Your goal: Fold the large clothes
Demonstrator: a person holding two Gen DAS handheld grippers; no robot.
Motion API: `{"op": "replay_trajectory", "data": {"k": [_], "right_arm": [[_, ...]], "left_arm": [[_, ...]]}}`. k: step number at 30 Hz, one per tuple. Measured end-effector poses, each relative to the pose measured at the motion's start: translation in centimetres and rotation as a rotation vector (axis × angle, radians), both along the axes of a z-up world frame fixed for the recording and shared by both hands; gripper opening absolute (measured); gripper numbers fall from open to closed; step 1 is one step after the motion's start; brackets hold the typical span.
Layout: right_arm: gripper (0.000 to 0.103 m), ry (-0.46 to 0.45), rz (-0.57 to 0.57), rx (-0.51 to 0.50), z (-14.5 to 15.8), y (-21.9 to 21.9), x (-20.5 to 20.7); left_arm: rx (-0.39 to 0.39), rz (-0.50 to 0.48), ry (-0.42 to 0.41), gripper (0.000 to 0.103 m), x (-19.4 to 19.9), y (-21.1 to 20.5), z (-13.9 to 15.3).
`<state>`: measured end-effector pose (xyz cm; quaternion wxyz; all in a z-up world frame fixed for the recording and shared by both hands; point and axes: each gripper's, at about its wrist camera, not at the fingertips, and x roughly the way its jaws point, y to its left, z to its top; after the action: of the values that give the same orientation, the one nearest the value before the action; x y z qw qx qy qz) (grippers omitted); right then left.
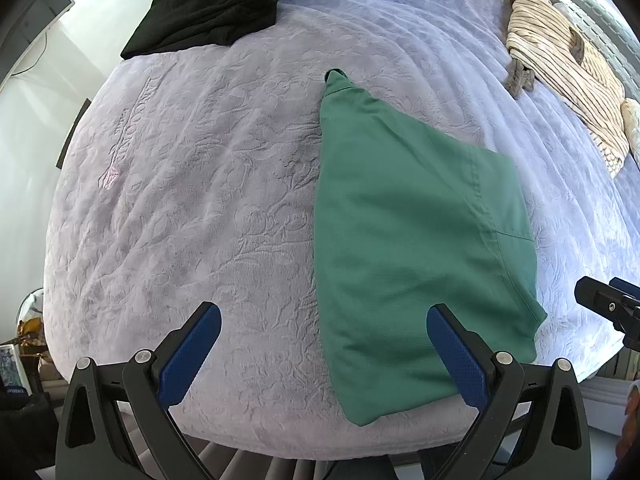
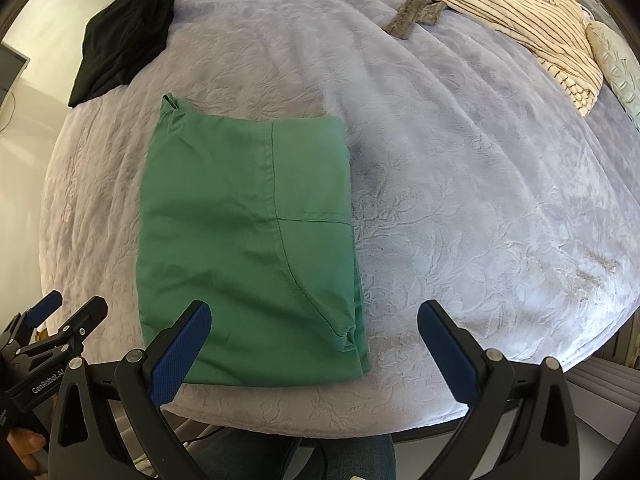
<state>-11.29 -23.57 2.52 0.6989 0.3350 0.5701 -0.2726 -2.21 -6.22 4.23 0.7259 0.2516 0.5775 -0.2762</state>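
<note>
A green garment (image 1: 408, 232) (image 2: 248, 248) lies folded into a flat rectangle on the lavender bedspread (image 1: 200, 184) (image 2: 460, 200), near the bed's front edge. My left gripper (image 1: 324, 354) hovers open above that edge, its right blue pad over the garment's near corner and nothing held. My right gripper (image 2: 314, 346) is open too, empty, above the garment's near right corner. Each gripper shows at the side of the other's view: the right one (image 1: 608, 304) and the left one (image 2: 60, 320).
A folded black garment (image 1: 212, 4) (image 2: 120, 40) lies at the far left of the bed. A striped cream robe (image 1: 568, 76) (image 2: 516, 12) with a grey belt sprawls at the far right, next to a pale pillow (image 2: 616, 68). The bed edge drops off just below the grippers.
</note>
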Motion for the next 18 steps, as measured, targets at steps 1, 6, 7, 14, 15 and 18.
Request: {"op": "replay_trajectory", "data": {"k": [1, 6, 7, 14, 15, 18], "right_arm": [[0.103, 0.000, 0.001, 0.000, 0.01, -0.01, 0.03], [0.103, 0.000, 0.005, 0.001, 0.01, -0.30, 0.09], [0.103, 0.000, 0.005, 0.001, 0.01, -0.28, 0.09], [0.103, 0.000, 0.004, 0.001, 0.01, -0.16, 0.10], [0.103, 0.000, 0.004, 0.002, 0.01, -0.14, 0.12], [0.103, 0.000, 0.005, 0.001, 0.01, -0.17, 0.12]], "left_arm": [[0.000, -0.001, 0.000, 0.103, 0.02, 0.00, 0.00], [0.001, -0.002, 0.000, 0.103, 0.05, 0.03, -0.01], [0.001, -0.002, 0.001, 0.103, 0.06, -0.04, 0.00], [0.001, -0.001, 0.000, 0.103, 0.04, -0.03, 0.00], [0.001, -0.001, 0.000, 0.103, 0.03, -0.03, -0.01], [0.001, -0.002, 0.000, 0.103, 0.08, -0.06, -0.01]]}}
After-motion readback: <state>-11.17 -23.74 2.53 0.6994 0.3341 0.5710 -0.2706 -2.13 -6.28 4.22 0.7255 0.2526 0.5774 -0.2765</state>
